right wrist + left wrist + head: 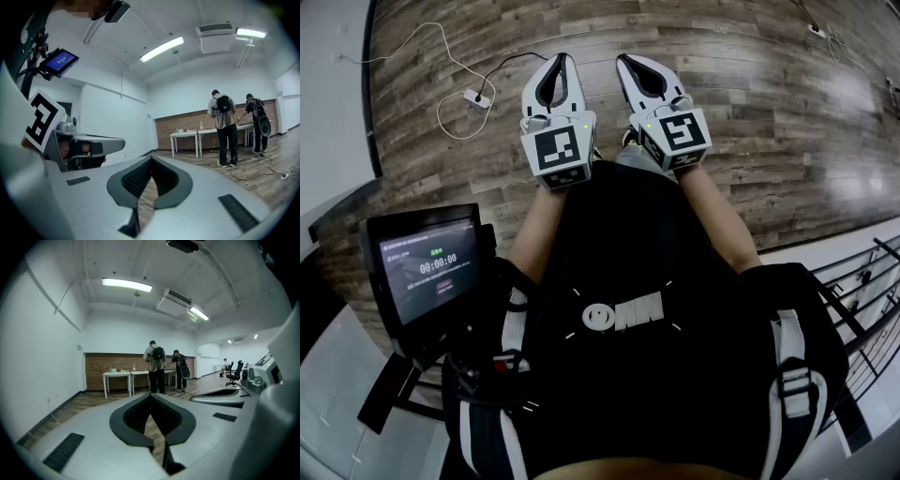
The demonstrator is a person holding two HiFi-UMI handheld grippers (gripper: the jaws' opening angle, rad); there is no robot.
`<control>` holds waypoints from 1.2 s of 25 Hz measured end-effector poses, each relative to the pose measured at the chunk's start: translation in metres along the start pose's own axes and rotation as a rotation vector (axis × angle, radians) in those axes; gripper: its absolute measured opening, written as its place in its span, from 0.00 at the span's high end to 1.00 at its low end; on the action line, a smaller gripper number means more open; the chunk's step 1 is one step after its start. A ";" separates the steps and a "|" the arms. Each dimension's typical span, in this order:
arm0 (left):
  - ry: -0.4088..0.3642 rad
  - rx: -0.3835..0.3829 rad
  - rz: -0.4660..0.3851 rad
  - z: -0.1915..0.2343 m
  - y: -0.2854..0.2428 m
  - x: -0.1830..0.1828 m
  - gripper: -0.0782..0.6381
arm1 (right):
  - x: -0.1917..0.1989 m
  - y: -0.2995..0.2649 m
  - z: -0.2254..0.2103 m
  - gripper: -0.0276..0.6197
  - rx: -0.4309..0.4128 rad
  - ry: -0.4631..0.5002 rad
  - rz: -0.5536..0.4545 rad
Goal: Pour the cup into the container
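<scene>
No cup or container shows in any view. In the head view my left gripper [558,60] and right gripper [624,60] are held side by side in front of the person's body, above a wooden floor, pointing away. Both are shut with nothing between the jaws. The left gripper view shows its own tips [151,395] meeting over the floor. In the right gripper view its own tips [151,158] meet the same way. Each gripper view also catches the other gripper beside it.
Far across the room two people [155,366] stand at white tables [117,374] along a brick wall. A power strip [478,97] with a white cable lies on the floor ahead to the left. A small screen [427,267] hangs at the person's left. Metal railing [862,272] runs at the right.
</scene>
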State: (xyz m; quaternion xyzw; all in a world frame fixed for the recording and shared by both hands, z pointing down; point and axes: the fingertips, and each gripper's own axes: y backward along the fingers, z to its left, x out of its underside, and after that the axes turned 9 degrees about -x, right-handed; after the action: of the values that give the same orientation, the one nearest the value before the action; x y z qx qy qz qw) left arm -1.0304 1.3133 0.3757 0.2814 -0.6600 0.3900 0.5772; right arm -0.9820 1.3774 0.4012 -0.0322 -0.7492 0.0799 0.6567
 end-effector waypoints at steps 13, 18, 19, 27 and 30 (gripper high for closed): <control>0.025 -0.010 -0.002 0.030 0.003 0.004 0.90 | -0.009 -0.007 0.006 0.95 0.016 -0.010 -0.021; 0.032 -0.021 0.016 0.040 -0.007 0.008 0.90 | -0.009 -0.017 -0.004 0.95 0.028 -0.002 -0.007; 0.041 -0.022 0.022 0.041 -0.012 0.009 0.90 | -0.009 -0.019 -0.010 0.95 0.035 -0.011 -0.003; 0.050 -0.007 0.021 0.035 -0.024 0.002 0.90 | -0.011 -0.021 -0.022 0.95 0.051 -0.009 0.008; 0.036 -0.004 0.033 0.023 -0.056 0.000 0.90 | -0.010 -0.034 -0.054 0.95 0.036 -0.016 0.000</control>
State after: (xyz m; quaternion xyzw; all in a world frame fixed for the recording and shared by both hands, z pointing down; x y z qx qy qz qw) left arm -0.9969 1.2637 0.3857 0.2624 -0.6548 0.4031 0.5830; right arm -0.9255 1.3467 0.4033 -0.0196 -0.7530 0.0938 0.6510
